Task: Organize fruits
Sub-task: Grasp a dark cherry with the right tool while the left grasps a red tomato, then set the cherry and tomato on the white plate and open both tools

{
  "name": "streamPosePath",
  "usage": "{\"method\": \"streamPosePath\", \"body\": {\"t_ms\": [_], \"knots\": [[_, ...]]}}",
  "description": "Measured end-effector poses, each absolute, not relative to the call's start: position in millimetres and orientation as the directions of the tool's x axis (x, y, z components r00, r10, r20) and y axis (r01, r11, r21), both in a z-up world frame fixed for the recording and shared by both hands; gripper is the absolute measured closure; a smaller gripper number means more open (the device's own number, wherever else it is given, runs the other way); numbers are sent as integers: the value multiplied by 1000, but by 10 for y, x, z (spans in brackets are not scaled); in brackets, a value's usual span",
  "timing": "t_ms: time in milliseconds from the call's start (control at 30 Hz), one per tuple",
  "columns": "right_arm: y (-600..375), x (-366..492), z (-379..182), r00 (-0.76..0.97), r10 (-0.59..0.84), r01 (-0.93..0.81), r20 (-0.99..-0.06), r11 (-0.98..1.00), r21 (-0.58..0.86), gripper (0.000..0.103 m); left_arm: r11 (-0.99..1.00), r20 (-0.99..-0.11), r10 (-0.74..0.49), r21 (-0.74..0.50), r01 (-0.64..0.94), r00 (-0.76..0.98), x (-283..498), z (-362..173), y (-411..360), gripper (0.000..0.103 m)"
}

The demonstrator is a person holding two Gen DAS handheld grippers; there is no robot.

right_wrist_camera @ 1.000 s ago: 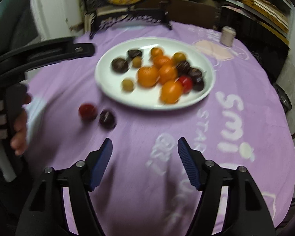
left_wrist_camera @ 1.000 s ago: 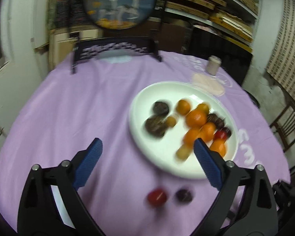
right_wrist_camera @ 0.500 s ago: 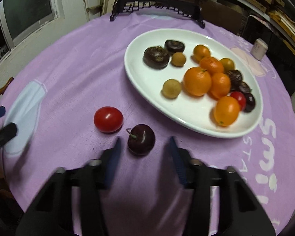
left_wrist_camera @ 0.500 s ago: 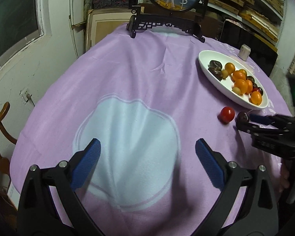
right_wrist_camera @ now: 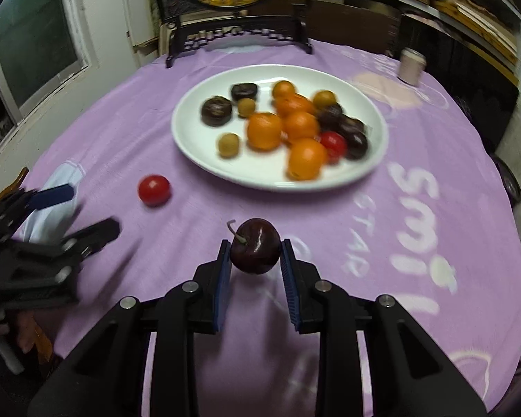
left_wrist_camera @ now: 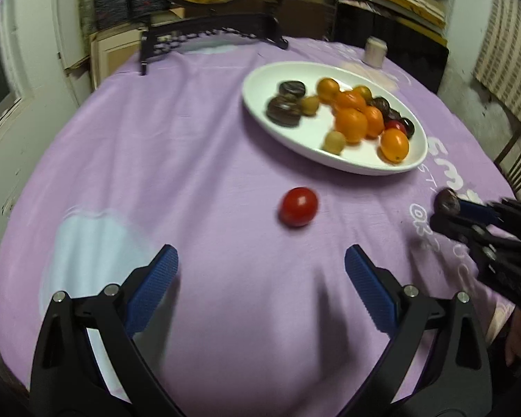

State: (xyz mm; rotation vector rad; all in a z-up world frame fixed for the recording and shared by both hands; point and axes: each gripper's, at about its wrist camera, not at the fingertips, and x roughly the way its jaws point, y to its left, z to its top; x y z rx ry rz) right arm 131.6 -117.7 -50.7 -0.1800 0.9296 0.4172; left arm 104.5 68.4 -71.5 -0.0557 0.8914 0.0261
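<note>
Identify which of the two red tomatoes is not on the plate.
The larger red tomato lies alone on the purple cloth, left of the white plate; the other sits among the plate's fruit.

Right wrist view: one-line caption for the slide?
Right gripper shut on a dark cherry above the purple tablecloth, white fruit plate and loose tomato beyond.

Both wrist views look forward over table from near edge; share plate (left_wrist_camera: 333,163) (right_wrist_camera: 278,182), tomato (left_wrist_camera: 298,206) (right_wrist_camera: 153,190).
</note>
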Motion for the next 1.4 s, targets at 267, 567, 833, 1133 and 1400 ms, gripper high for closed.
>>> {"method": "streamPosePath", "body": {"t_ms": [267,567,833,1133,1400], "knots": [[-1632,1154,-482,552,275,-372,-787,926,63,74,999,-823,5,-25,-45,568,1485,-913,491,20],[-1707,1126,-505,547,294,-370,-783,925,89,74,994,-821,-38,-89,-62,570,1423,-846,541,73],[-1679,1177,-502,542,298,-376,-786,922,90,74,992,-771,-114,-126,26,627,1076,-487,404,73],[-1528,1651,-163,559,331,-406,-760,909,97,74,993,-741,-111,-109,45,663,1616,-80,409,73],[-1257,2567,-154,580,278,-365,-766,929,61,74,990,-766,-72,-132,-47,639,2679,-104,427,73]]}}
